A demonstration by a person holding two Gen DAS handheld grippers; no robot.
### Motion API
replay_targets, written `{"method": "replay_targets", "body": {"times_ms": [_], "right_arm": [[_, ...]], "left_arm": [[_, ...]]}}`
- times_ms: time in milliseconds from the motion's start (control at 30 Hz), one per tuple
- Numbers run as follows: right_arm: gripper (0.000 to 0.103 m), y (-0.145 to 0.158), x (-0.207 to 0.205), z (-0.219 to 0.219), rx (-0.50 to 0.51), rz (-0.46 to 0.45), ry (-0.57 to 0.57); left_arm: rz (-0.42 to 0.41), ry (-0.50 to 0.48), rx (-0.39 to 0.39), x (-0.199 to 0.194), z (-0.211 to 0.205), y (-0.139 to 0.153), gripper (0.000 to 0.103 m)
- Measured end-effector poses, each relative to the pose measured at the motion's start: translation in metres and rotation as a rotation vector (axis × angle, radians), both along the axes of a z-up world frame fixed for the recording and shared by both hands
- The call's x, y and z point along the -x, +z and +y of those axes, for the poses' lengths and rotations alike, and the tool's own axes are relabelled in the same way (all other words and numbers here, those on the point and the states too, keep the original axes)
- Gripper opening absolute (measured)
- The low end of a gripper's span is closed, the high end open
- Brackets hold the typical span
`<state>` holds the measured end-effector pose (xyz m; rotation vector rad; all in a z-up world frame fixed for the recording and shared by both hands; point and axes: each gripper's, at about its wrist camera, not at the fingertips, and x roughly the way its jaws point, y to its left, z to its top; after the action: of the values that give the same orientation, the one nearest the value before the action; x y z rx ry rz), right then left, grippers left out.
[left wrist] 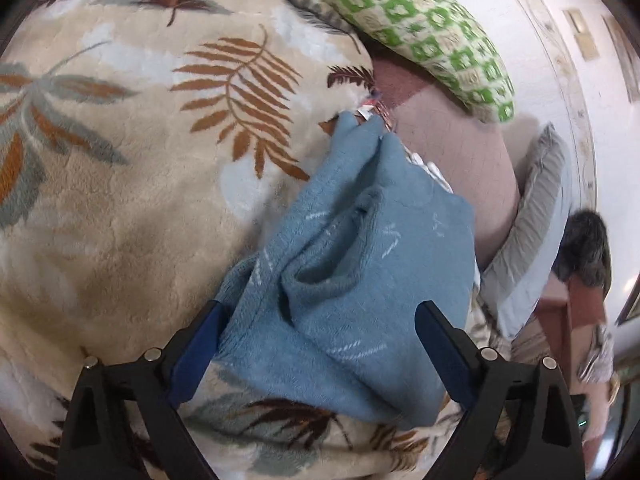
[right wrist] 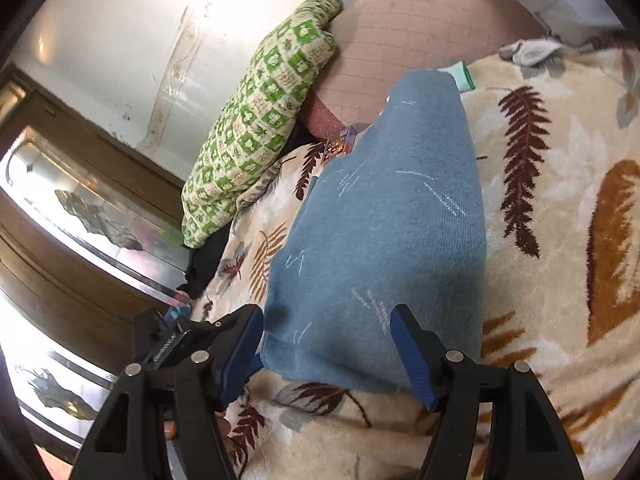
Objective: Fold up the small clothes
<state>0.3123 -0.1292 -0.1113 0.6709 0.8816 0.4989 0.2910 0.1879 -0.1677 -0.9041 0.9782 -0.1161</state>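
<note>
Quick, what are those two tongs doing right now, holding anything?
Left tongs: open, holding nothing, poised around the blue garment.
Right tongs: open, holding nothing, at the same garment's edge.

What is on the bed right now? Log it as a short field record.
garment: blue fleece garment, partly folded, bunched in left view
surface: leaf-print blanket
left gripper: open, straddling the garment's edge
right gripper: open, over the garment's near edge
nearby: green patterned pillow; small printed box at the garment's far edge
</note>
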Motion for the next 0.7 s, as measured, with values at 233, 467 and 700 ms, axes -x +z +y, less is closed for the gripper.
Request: {"method": "replay_targets", "body": {"times_ms": [233, 467, 700], "right_arm": [[0.070, -0.018, -0.011, -0.018, -0.088, 0.015, 0.022], [0.070, -0.031, -0.021, -0.019, -0.144, 0.015, 0.044], [0.070, -0.035, -0.023, -0.019, -0.169, 0.024, 0.051]], "left_arm": [[-0.029, 0.000, -0.026, 0.001, -0.004, 0.022, 0.073], [-0.120, 0.078, -0.100, 0.039, -0.003, 0.061, 0.074], [0.034, 0.040, -0.116, -0.001, -0.021, 0.013, 0.074]]}}
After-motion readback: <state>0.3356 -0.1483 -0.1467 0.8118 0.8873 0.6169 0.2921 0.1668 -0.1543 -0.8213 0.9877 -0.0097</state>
